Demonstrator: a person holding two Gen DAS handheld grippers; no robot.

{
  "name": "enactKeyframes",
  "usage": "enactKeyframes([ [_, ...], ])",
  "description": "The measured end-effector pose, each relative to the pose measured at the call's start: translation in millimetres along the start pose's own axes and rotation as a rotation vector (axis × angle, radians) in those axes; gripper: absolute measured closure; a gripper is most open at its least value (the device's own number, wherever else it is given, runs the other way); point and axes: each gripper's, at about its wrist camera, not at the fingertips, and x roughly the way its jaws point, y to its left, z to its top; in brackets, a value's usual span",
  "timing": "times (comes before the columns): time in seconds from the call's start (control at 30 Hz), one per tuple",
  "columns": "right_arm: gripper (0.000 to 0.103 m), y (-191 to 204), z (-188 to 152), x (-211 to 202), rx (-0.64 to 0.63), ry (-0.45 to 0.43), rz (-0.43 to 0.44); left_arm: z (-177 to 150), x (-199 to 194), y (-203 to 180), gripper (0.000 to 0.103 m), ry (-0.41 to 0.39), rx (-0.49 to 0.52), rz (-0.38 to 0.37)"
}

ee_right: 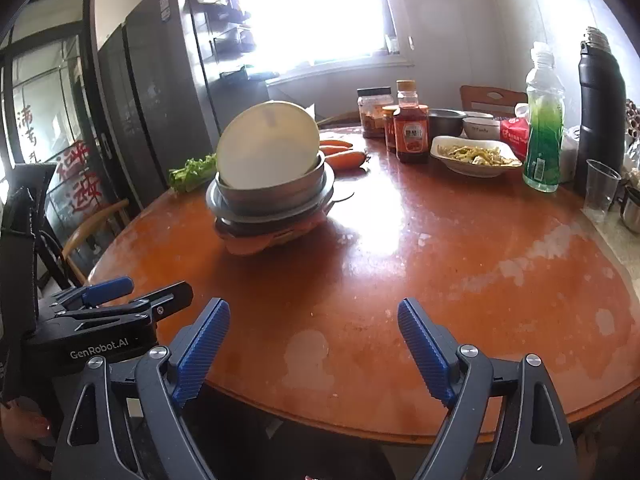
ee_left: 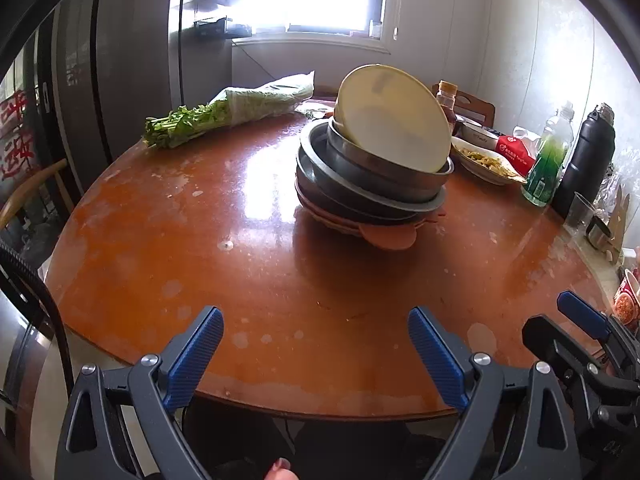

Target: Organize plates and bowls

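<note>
Hovering with both sets of fingers spread and empty, I see the dish pile ahead already nested (cream plate tilted), needing straightening.

The left gripper hangs wide open over the round table, well short of the stacked bowls.

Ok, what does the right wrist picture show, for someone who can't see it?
A tilted cream plate leans in a stack of metal bowls on a round brown table. The right gripper hangs open and empty over the near edge. Behind sit carrots, a sauce bottle and a dish of food.
</note>
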Motion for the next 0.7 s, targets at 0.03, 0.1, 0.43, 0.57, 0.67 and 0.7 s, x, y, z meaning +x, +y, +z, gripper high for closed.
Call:
enactKeyframes([
  [0.03,0.016,0,-1,0,0.002,0.002,0.007,-1,0,-1,0.009,0.002,-0.002,-0.001],
  [0.1,0.016,0,-2,2,0.007,0.006,0.013,-4,1,-1,0.009,0.006,-0.007,-0.003],
  [0.43,0.015,-1,-5,11,0.0,0.018,-0.003,-10,11,4,0.009,0.03,-0.028,0.028],
  [0.57,0.015,-2,-5,13,0.01,0.027,0.001,-13,16,2,0.009,0.051,-0.017,0.035],
  [0.67,0.015,-3,-6,14,0.013,0.031,0.004,-14,17,1,0.009,0.056,-0.011,0.038],
  [0.7,0.015,-4,-6,15,0.015,0.035,0.004,-15,17,1,0.009,0.057,-0.01,0.038],
])
